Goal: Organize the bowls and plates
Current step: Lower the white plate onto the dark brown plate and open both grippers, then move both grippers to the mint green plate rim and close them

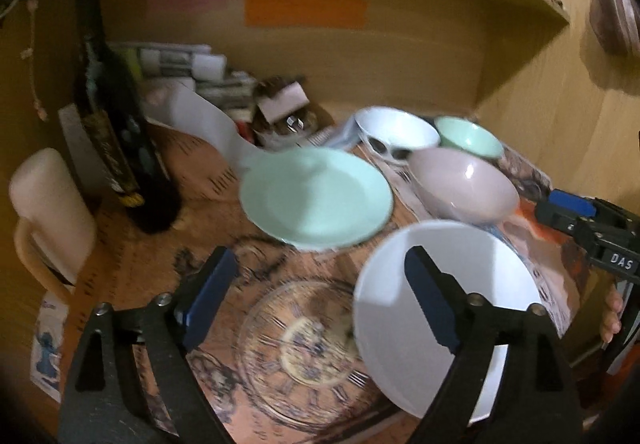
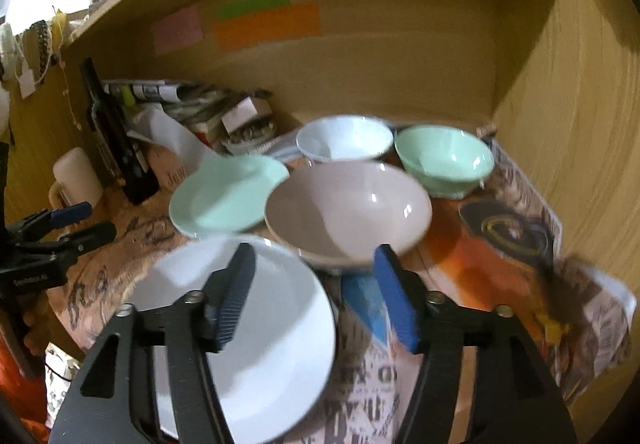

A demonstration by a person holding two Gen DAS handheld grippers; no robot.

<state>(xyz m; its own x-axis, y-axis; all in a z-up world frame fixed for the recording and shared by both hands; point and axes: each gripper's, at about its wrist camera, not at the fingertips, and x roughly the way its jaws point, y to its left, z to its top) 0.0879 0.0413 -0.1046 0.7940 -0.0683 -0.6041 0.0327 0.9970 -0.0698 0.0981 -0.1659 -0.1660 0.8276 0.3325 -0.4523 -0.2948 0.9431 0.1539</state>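
We are holding the left gripper [image 1: 320,296] spread wide above the patterned mat [image 1: 304,344], pinching nothing; its right finger is overlapping the white plate [image 1: 400,324] in view. Our right gripper [image 2: 316,292] is also spread, hovering empty over the white plate's [image 2: 272,344] right edge. The white plate is sitting nearest us, mint plate [image 2: 220,195] behind it, pink bowl [image 2: 348,211] just beside the mint plate, white bowl [image 2: 344,139] and mint bowl [image 2: 444,159] at the back. A dark bottle [image 1: 116,131] is standing left.
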